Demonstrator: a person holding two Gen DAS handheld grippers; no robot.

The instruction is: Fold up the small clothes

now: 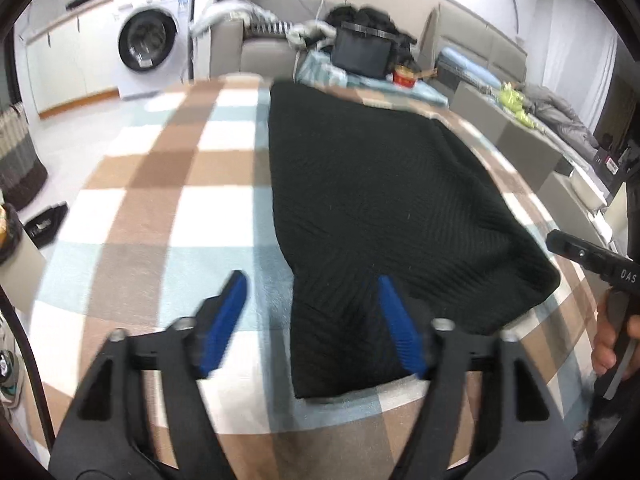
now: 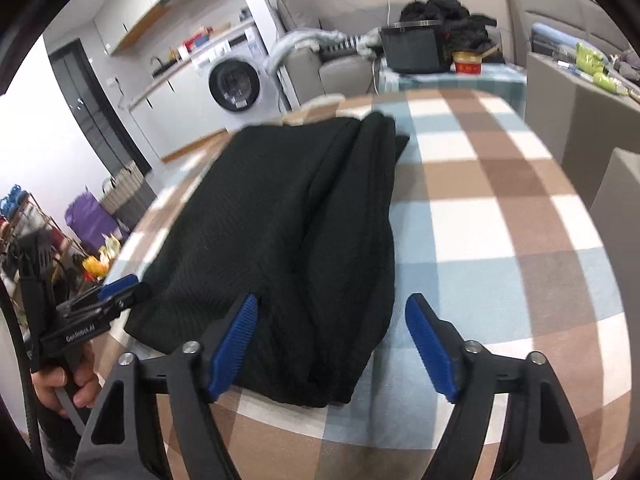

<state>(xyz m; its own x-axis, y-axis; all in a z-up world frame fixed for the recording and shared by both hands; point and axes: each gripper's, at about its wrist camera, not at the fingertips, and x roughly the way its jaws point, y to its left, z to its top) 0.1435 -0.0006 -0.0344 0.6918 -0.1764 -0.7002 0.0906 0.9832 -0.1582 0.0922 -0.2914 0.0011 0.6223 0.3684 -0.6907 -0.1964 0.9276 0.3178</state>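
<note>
under both open grippers (apart): black garment (image 1: 380, 208)

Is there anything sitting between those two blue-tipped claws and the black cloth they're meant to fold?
Nothing visible. The black garment lies bare on the checked blanket, with the open left gripper and open right gripper directly over its near edge.

Washing machine (image 1: 150, 46) far left; red tub (image 1: 405, 77) beside dark screen (image 1: 362, 55); checked cloth (image 1: 180, 168) underneath.
</note>
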